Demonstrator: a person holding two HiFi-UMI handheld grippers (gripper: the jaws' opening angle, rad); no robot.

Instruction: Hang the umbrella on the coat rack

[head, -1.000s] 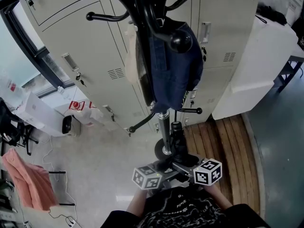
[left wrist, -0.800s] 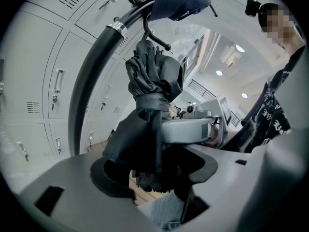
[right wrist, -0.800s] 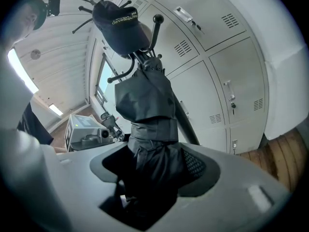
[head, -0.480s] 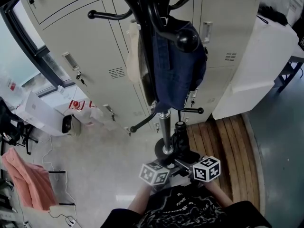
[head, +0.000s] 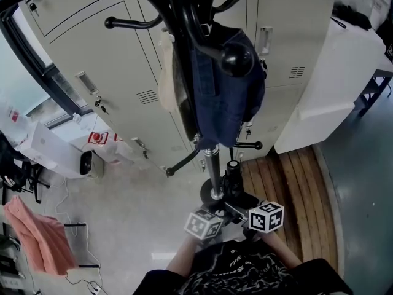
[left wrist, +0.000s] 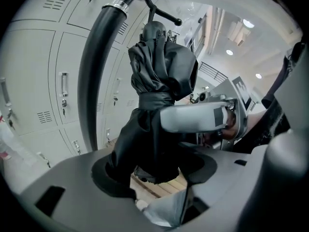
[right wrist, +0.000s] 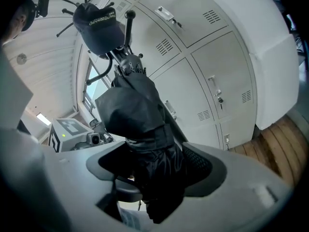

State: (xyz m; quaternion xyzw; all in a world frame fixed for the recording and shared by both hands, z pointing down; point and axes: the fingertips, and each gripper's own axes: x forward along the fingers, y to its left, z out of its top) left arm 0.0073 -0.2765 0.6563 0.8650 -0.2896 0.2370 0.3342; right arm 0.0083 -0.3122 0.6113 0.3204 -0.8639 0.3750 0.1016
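A folded black umbrella (head: pixel 232 176) stands upright beside the base of the black coat rack pole (head: pixel 212 165). In the left gripper view, my left gripper (left wrist: pixel 154 170) is shut on the umbrella (left wrist: pixel 159 81) at its lower part. The rack pole (left wrist: pixel 96 71) rises just to the left. My right gripper (right wrist: pixel 154 170) has the umbrella (right wrist: pixel 140 110) between its jaws. Those jaws are opening and the pads stand slightly off the fabric. One right finger (left wrist: pixel 193 117) lies by the umbrella's strap. Both marker cubes sit low in the head view, at the left gripper (head: pixel 222 210) and the right gripper (head: pixel 244 204).
A denim jacket (head: pixel 230 91) and a pale tote bag (head: pixel 169 78) hang on the rack, and a dark cap (right wrist: pixel 99 23) hangs higher up. Grey lockers (head: pixel 92 54) stand behind. A wooden platform (head: pixel 295 183) and a white cabinet (head: pixel 344 72) are at the right, and a pink cloth (head: pixel 37 238) at the left.
Both grippers have sunk a little with the umbrella. The left marker cube has shifted right, closer to the right one. The umbrella stays upright by the pole.
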